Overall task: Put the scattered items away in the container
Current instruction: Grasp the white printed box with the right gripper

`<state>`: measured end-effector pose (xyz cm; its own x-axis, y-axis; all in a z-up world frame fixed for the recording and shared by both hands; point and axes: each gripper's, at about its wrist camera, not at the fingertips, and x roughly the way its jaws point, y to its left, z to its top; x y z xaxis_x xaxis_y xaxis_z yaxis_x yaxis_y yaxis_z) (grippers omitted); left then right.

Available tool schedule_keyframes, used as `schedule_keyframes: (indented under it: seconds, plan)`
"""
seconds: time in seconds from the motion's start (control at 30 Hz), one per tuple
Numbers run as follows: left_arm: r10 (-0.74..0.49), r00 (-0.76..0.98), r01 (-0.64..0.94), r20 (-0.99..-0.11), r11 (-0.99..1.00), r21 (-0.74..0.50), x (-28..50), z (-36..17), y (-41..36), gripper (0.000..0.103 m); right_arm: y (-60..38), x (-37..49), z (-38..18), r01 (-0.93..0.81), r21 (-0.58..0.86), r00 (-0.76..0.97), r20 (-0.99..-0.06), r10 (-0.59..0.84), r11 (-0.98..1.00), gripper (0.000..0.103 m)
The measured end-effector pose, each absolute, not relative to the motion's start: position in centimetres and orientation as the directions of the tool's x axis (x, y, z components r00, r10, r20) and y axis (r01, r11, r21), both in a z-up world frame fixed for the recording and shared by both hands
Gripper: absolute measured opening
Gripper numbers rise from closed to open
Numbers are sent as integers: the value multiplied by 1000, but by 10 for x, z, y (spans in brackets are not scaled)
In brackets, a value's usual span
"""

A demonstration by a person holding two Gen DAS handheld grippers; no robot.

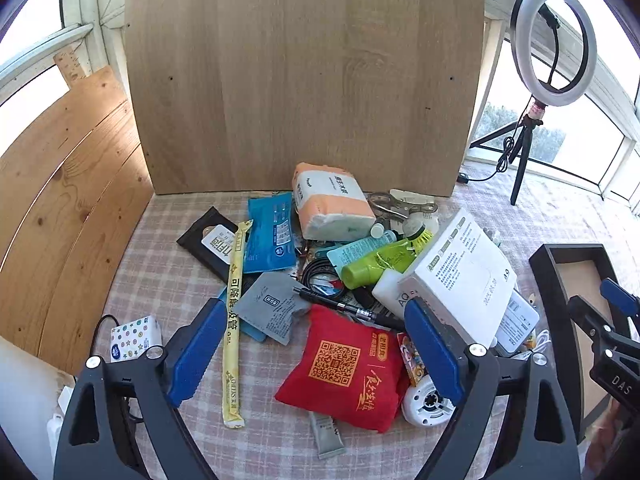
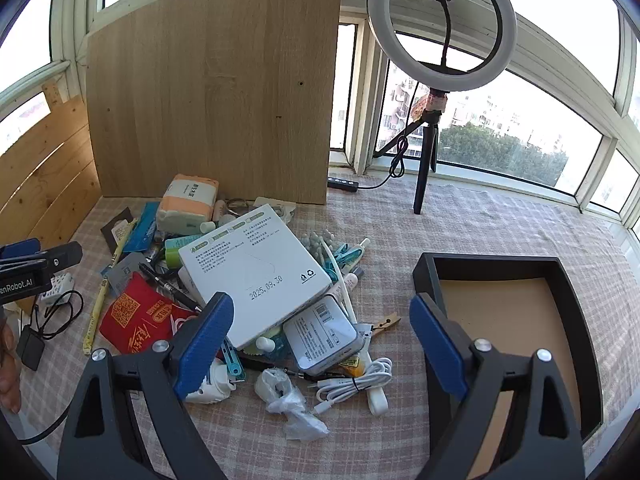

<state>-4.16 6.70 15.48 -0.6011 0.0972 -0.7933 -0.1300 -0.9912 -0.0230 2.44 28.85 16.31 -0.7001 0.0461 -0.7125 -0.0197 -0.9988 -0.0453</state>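
Left gripper (image 1: 316, 354): jaws wide, nothing between the pads, pitched down over the near-left of the heap above the red pouch (image 1: 344, 368). Right gripper (image 2: 322, 346): jaws equally wide and empty, hanging over the gap between the heap's right edge and the tray (image 2: 500, 264).

Tray: black-walled, tan floor, nothing in it, on the checked cloth (image 2: 480, 216) just right of the heap. Presumably parked there so each carry is short.

Heap, centre of cloth, all items still outside the tray:
- white box (image 2: 256, 264) on top, tilted, propped on smaller things
- tissue pack (image 1: 332, 204) at the far side, against the upright wood panel (image 1: 304, 76)
- blue wipes pack (image 1: 270, 232), long yellow sachet (image 1: 233, 320), grey sachet (image 1: 276, 308) on the left
- green bottle (image 1: 380, 266), black pen (image 1: 340, 304) mid-heap
- white cable (image 2: 352, 384), crumpled plastic bag (image 2: 288, 400), small tin (image 2: 324, 332) near-right

Judgement: task not started. The two grippers split the heap, each over its own side. The pouch lies loose on top and looks an easy first grasp; the box is broad for these jaws, and lifting it may shift whatever it rests on.

Ring light (image 2: 442, 24) stands far right, out of the work.
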Motion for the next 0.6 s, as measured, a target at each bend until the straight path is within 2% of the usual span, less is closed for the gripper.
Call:
schedule_keyframes:
  seconds: [0.13,0.27,0.33,0.43,0.6]
  plan:
    - [117,-593,-194,-797,-981,0,-56,154,91,81,306,-2,146,-22,25,-637,-771,-5,-999,66]
    - [119,-571,-225,-812,-974,16,-71,149,108,74,316,-22,128,-40,44,-592,-806,-12,-998,64]
    - [122,-557,-227,-822,-974,9,-73,144,113,74,320,-30,121,-42,52,-577,-817,-18,-998,59]
    - [142,-521,-231,-842,-973,-20,-72,132,119,72,322,-42,117,-21,63,-572,-820,-40,-998,59]
    - [163,-448,-223,-879,-972,-66,-69,105,135,63,324,-72,114,59,83,-558,-824,-102,-995,59]
